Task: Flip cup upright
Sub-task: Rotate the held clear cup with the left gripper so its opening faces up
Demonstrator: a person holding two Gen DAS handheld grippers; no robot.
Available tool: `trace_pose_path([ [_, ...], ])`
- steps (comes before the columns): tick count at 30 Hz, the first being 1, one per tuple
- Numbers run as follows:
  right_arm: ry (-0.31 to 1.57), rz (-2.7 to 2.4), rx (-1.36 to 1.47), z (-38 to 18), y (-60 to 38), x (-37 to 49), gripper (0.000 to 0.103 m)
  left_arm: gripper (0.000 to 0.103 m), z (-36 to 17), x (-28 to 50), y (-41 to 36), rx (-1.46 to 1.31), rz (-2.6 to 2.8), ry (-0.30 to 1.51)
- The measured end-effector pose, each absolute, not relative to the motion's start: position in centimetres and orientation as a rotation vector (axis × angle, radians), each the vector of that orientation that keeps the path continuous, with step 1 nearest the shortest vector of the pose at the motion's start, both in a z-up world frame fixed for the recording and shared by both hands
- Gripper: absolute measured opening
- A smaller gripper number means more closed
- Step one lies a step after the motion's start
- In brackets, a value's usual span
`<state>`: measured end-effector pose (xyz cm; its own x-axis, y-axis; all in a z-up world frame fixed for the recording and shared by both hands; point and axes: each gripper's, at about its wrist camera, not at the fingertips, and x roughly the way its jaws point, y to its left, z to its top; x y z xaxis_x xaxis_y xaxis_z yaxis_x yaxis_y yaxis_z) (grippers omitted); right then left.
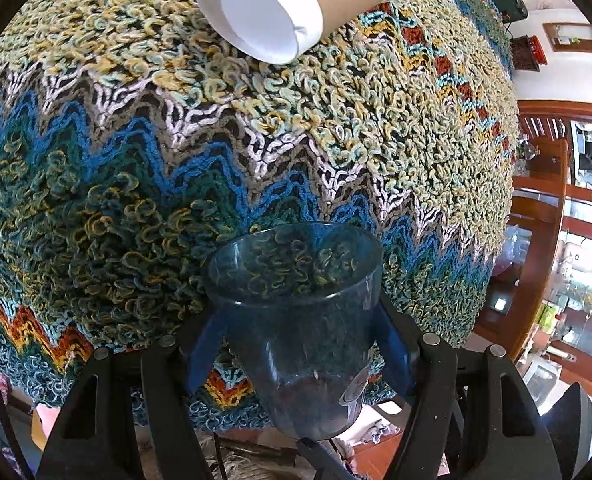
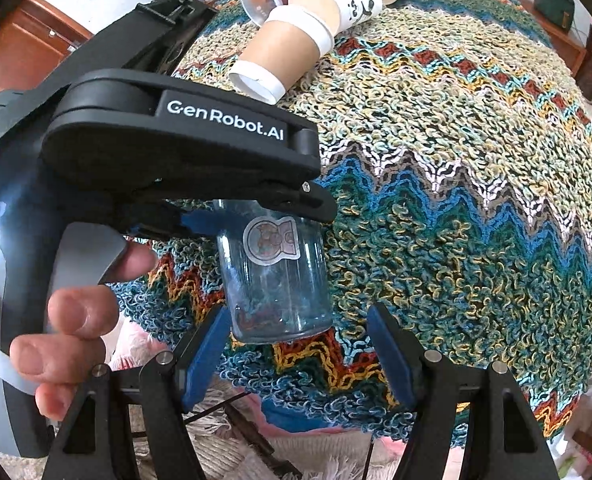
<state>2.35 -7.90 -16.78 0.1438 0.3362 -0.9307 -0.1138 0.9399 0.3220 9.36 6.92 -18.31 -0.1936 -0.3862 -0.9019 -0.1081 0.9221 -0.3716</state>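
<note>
The left gripper (image 1: pixel 296 344) is clamped on one clear blue-tinted cup (image 1: pixel 299 320), its two blue pads pressed against the cup's sides; the cup is held in the air over the near edge of the knitted zigzag cloth (image 1: pixel 335 140), mouth pointing away from the left wrist camera and base toward it. In the right wrist view the same cup (image 2: pixel 274 276) hangs below the left gripper's black body with its base downward and a round sticker (image 2: pixel 271 240) on its wall. The right gripper (image 2: pixel 299 352) stands with its jaws wide apart just beneath and in front of the cup, touching nothing. At the far edge of the cloth lie four paper cups on their sides, possibly more behind them: a brown-sleeved one (image 2: pixel 282 56) nearest, then three others (image 2: pixel 351 2) clustered touching it.
</note>
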Motion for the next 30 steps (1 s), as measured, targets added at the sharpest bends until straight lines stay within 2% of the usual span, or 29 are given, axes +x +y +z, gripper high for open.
trace_pose_path([
  [7,1.385,0.323,0.214,-16.0,-9.6,2.0,0.072,0.071,-18.5,10.3,5.8,-0.343,-0.27,1.764],
  [15,1.377,0.299,0.233,-15.1,-11.9,1.2,0.072,0.07,-17.5,8.8,5.0,-0.286,-0.348,1.68],
  [30,1.296,0.212,0.212,-13.9,-14.4,0.4,0.072,0.07,-13.6,7.4,4.7,-0.029,-0.446,1.185],
])
